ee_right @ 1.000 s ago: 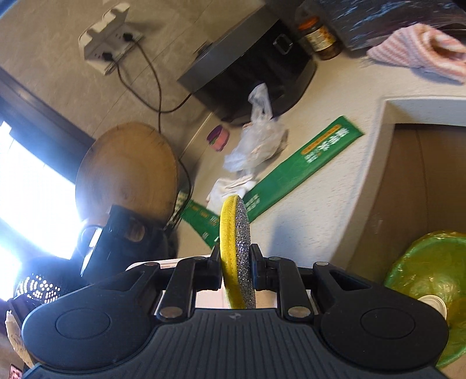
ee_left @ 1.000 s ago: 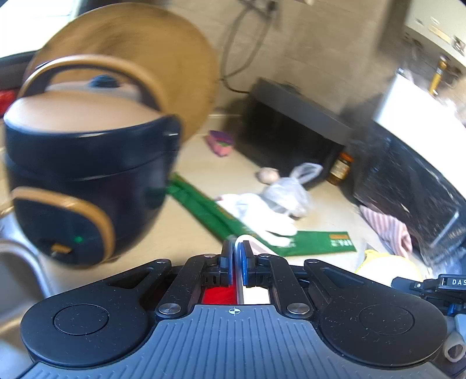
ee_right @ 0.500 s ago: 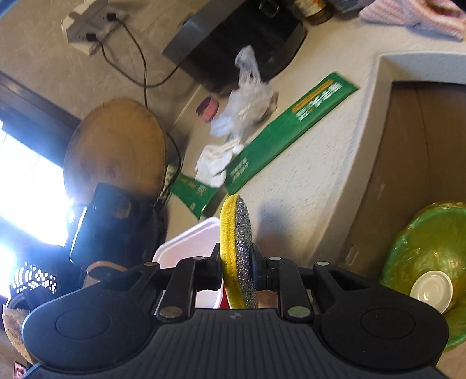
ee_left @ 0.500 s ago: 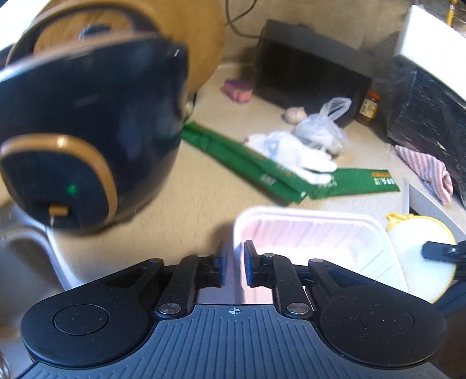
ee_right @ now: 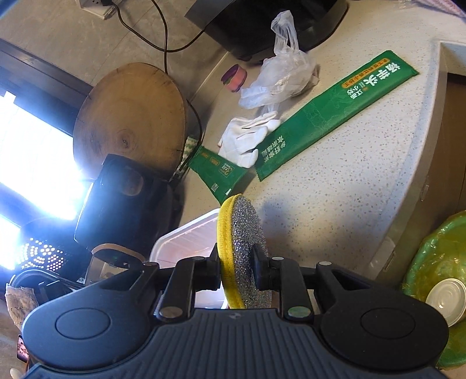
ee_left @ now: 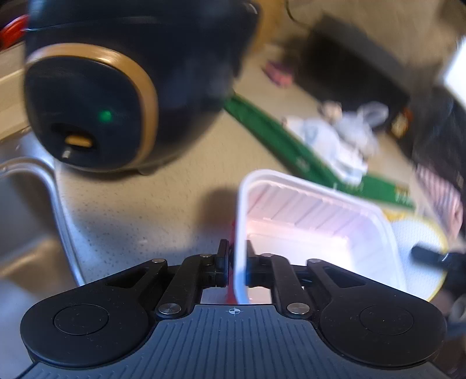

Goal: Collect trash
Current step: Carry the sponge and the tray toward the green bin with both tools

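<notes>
My left gripper (ee_left: 236, 262) is shut on the left rim of a white plastic food tray (ee_left: 314, 221), held above the speckled counter (ee_left: 131, 210); the tray also shows in the right wrist view (ee_right: 186, 239). My right gripper (ee_right: 236, 262) is shut on a round yellow-edged scouring pad (ee_right: 244, 256), held upright just right of the tray. On the counter beyond lie two long green wrappers (ee_right: 332, 113), a crumpled white tissue (ee_right: 247, 137) and a clear plastic bag (ee_right: 279, 78).
A dark rice cooker (ee_left: 116, 87) stands close on the left beside a steel sink (ee_left: 26, 210). A round wooden board (ee_right: 128, 116), a black appliance (ee_right: 271, 26) and a bin lined with a green bag (ee_right: 437, 262) below the counter edge are around.
My left gripper has dropped lower and closer to the counter, and the white tray has come into its view. The right gripper with the pad moved forward a little.
</notes>
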Available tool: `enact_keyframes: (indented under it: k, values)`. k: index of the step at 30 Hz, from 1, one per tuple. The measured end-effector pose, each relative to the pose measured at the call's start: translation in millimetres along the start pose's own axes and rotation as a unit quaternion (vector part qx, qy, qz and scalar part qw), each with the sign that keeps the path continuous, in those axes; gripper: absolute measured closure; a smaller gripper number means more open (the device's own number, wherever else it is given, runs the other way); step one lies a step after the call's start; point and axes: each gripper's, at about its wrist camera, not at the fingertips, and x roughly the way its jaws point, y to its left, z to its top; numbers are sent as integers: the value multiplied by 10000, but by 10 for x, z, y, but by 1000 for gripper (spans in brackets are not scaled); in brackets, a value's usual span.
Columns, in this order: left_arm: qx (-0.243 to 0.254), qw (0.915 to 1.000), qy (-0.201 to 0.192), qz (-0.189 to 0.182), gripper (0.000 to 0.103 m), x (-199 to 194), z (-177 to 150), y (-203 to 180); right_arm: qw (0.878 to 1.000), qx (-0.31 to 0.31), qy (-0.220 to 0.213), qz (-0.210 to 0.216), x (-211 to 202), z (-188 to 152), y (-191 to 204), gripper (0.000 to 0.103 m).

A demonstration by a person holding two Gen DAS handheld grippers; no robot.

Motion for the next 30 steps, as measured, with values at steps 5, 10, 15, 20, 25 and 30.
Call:
enact_keyframes:
  k: [5, 10, 15, 20, 25, 30]
  values:
    - [211, 9976, -650, -145, 91, -321, 126, -103, 9998, -52, -165, 21, -76, 81, 38, 84]
    - [504, 9931, -981, -392, 92, -532, 232, -293, 9986, -181, -503, -26, -304, 131, 96, 84]
    - [914, 9869, -979, -894, 92, -573, 256, -627, 9952, -103, -943, -258, -641, 92, -2, 84]
    - [1638, 9744, -710, -1368, 92, -429, 163, -1150, 9865, 283, -1476, -652, -1093, -108, -297, 84]
    - [2364, 9552, -174, -1772, 92, -140, -94, -1624, 9705, 951, -1857, -1208, -1523, -463, -775, 84]
    - [3007, 9328, 335, -1958, 91, 208, -415, -2059, 9485, 1808, -1921, -1753, -1748, -883, -1429, 84]
